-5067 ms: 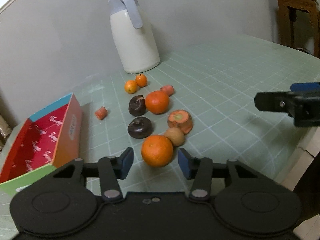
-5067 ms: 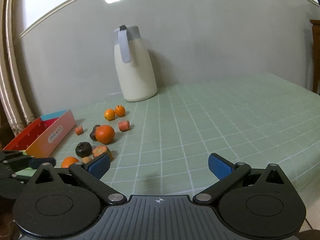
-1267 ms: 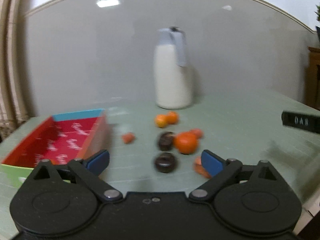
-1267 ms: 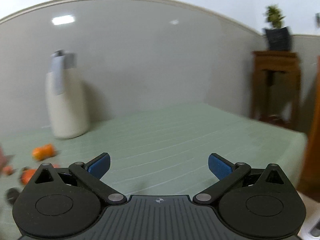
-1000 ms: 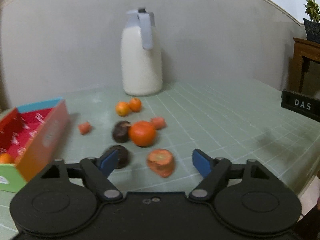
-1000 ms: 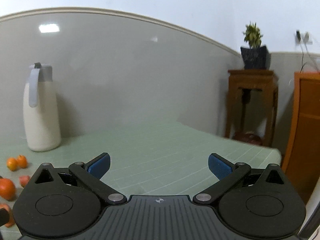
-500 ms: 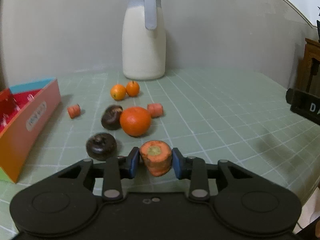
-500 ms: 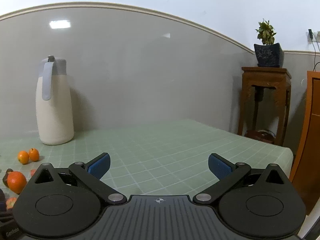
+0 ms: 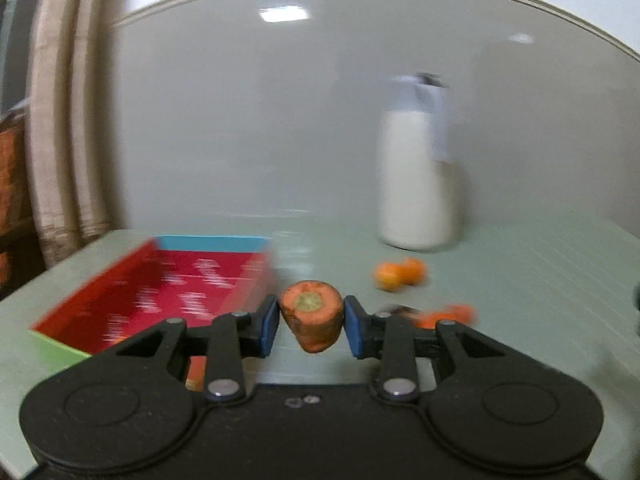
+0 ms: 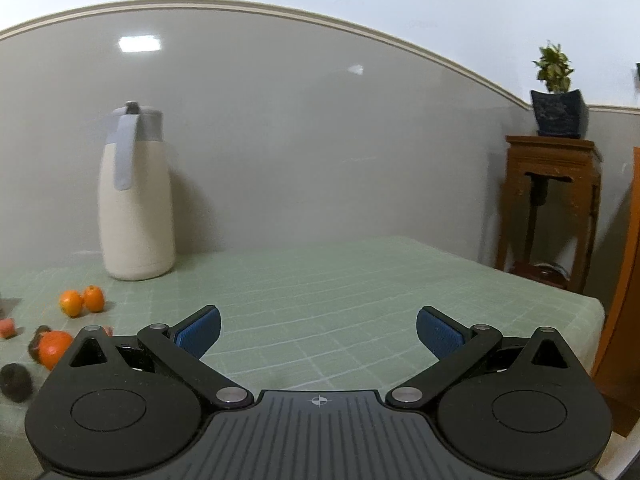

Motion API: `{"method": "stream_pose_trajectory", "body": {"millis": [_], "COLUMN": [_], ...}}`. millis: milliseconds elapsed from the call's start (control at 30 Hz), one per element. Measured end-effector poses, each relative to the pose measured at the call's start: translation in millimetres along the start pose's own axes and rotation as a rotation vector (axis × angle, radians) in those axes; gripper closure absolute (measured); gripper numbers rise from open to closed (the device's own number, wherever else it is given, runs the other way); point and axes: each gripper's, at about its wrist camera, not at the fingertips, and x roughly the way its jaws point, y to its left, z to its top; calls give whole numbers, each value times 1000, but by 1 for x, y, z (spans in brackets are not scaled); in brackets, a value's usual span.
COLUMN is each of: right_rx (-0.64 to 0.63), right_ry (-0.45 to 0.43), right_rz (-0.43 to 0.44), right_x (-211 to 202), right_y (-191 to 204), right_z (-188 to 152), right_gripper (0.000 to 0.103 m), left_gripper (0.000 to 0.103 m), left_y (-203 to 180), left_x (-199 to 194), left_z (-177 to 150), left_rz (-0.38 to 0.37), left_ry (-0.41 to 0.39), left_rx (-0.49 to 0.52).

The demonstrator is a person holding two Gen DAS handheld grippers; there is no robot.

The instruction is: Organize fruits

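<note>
A carrot stub [image 9: 312, 322] is clamped between the pads of the left gripper [image 9: 311, 328] and held clear of the counter [image 9: 520, 280], just beside the red box [image 9: 168, 284] (blurred in the left wrist view). The right gripper [image 10: 318, 334] is spread wide and empty. Sorting is judged partly done: two small oranges [image 10: 82, 300], a large orange [image 10: 54, 346] and a dark fruit [image 10: 16, 380] are left on the counter, near the white jug [image 10: 136, 200].
</note>
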Motion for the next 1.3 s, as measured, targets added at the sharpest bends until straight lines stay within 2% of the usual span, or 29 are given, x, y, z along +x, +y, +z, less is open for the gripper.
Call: {"method": "stream_pose_trajectory", "body": {"millis": [167,333,433,533,633,667,733,800,933,1100,1300], "right_rx": [-21,-16,-22,-23,-10,-1,20,27,0,-26,-43], "right_ry": [4,28,42,68,104,116,136,146,155,183,224], "right_rz": [67,187,228,275,334,356,404,435,467,503,569], "right_x": [-3,-4,-5,-4,0,0,0,0,0,-1,2], "right_y": [17,33,44,54,62,64,69,75,89,101,115], "right_z": [-1,-4,-5,-6,-6,-7,-9,-9,-10,-14,-14], "right_gripper": [0,0,0,0,0,0,0,0,0,0,0], "left_gripper": [78,77,76,66,61,56,22,7,6,6,6], "left_y": [45,85,99,106,115,116,118,119,128,146,160], "left_x": [18,43,47,45,39,36,29,18,12,-1,-25], "left_z": [9,9,6,7,5,5,6,7,8,5,-2], "left_rz": [122,183,229,271,287,289,303,327,298,315,329], "left_ry": [56,164,195,192,189,181,153,110,103,122,136], "left_rx": [-60,-137,-166,-167,-184,-184,-176,-170,-183,-216,-203]}}
